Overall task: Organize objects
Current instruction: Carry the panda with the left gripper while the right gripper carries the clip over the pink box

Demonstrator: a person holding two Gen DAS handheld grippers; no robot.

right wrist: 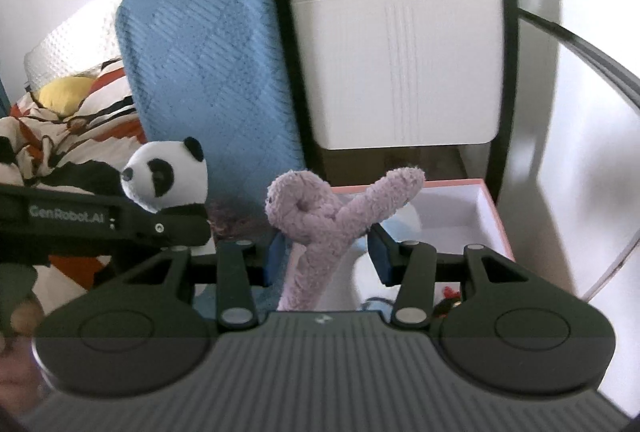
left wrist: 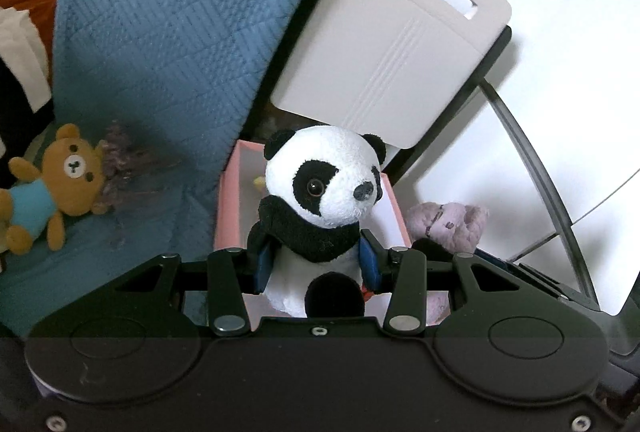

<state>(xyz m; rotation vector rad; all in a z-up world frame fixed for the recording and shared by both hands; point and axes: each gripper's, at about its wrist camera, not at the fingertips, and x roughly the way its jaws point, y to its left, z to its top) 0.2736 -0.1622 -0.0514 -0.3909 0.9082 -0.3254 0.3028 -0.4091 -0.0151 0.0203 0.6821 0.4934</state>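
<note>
Step in hand: I'm mid-carry with a soft toy in each claw, and I judge both are bound for the pink box.
Left claw (left wrist: 316, 266): I've got it clamped on the panda (left wrist: 320, 199), blue pads pressing its body from both sides just under the black collar; the toy sits upright, head well clear of the fingers.
Panda's place: lifted, right in front of the pink box (left wrist: 228, 199) as my left camera sees it. Whether it is already over the opening or only near the front wall, I can't tell.
Right claw (right wrist: 326, 256): closed on the purple plush (right wrist: 316, 216), which I'm gripping low on its long body, so the head and one limb stick up and flop rightward.
Purple plush's place: held up at the box's near left corner, with the white interior showing behind and to the right of it.
Box contents: I see something yellowish inside in the left view, mostly hidden by the panda.
Left behind: brown bear (left wrist: 48, 191) lying on the blue blanket (left wrist: 168, 31), well apart from the box.
Backdrop: white chair back (right wrist: 396, 51) standing just beyond the box.
Next move: I reckon each claw needs to come over the opening, lower, then let go, one at a time so they don't collide.
Watch-out: the purple plush's floppy limb could catch the rim.
</note>
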